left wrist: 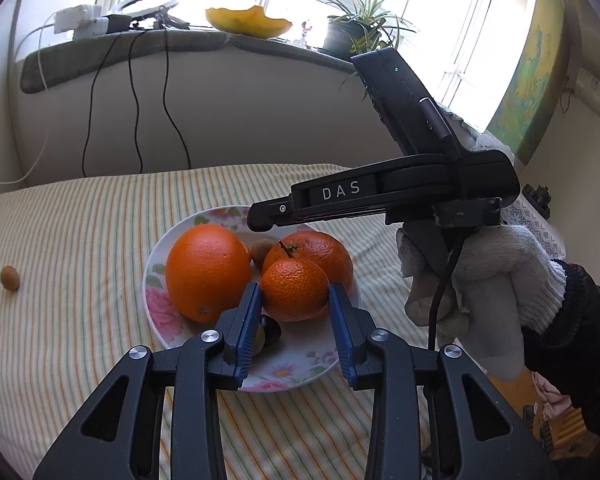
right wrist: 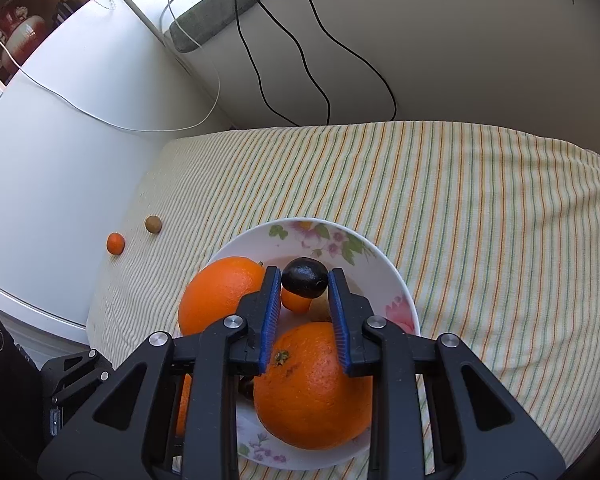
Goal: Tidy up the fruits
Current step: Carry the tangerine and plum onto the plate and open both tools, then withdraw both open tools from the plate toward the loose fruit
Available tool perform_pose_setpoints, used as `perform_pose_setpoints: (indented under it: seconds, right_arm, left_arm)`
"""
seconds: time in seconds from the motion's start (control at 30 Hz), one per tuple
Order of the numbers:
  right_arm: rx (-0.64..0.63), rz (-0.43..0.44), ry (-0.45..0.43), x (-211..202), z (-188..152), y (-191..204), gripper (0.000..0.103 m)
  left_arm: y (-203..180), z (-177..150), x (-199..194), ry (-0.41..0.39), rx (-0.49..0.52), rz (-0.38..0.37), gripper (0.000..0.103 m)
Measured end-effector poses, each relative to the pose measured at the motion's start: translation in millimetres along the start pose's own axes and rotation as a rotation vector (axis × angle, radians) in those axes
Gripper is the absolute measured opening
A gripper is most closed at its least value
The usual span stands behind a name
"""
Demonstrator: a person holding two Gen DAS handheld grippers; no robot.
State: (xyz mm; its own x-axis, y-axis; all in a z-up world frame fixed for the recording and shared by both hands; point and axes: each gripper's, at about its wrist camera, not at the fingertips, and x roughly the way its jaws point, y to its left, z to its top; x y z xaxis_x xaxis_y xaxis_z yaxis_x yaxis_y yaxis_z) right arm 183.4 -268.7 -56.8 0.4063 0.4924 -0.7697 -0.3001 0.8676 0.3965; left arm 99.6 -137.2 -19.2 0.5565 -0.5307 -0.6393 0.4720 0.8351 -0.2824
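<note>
A floral plate (left wrist: 300, 364) on the striped cloth holds a big orange (left wrist: 206, 270), a second orange (left wrist: 324, 254), a small brown fruit (left wrist: 262, 250) and a dark fruit (left wrist: 270, 330). My left gripper (left wrist: 294, 292) is shut on a mandarin (left wrist: 294, 290) just above the plate. My right gripper (right wrist: 304, 280) is shut on a dark round fruit (right wrist: 304, 278) above the same plate (right wrist: 392, 280), over two oranges (right wrist: 220, 292) (right wrist: 312, 392). The right gripper also shows in the left wrist view (left wrist: 260, 220), held by a gloved hand.
A small brown fruit (right wrist: 153, 224) and a tiny orange fruit (right wrist: 115, 243) lie on the cloth left of the plate; the brown one also shows in the left wrist view (left wrist: 10, 278). A white cabinet (right wrist: 60, 160) stands at left. Cables hang on the back wall.
</note>
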Motion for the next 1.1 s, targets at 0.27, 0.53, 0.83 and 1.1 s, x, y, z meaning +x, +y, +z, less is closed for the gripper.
perform_pose_setpoints:
  seconds: [0.27,0.53,0.83,1.1]
  right_arm:
    - [-0.023,-0.020,-0.022,-5.5,-0.2,7.1,0.060]
    - [-0.049,-0.012,-0.042,-13.2,0.5,15.7,0.079]
    - [-0.097,-0.026,-0.040,-13.8,1.4,33.2,0.079]
    - [-0.135,-0.030,-0.054,-15.1,2.7,49.0,0.079]
  left_arm:
    - [-0.2,1.1,-4.0,-0.016,0.006,0.017,0.036]
    - [0.0,1.0,-8.9,-0.032,0.016,0.053,0.061]
    - [5.5,-0.7,-18.9,-0.055,0.017,0.095,0.070]
    - [14.1,-2.7,-31.8,-0.077,-0.001,0.120,0.070]
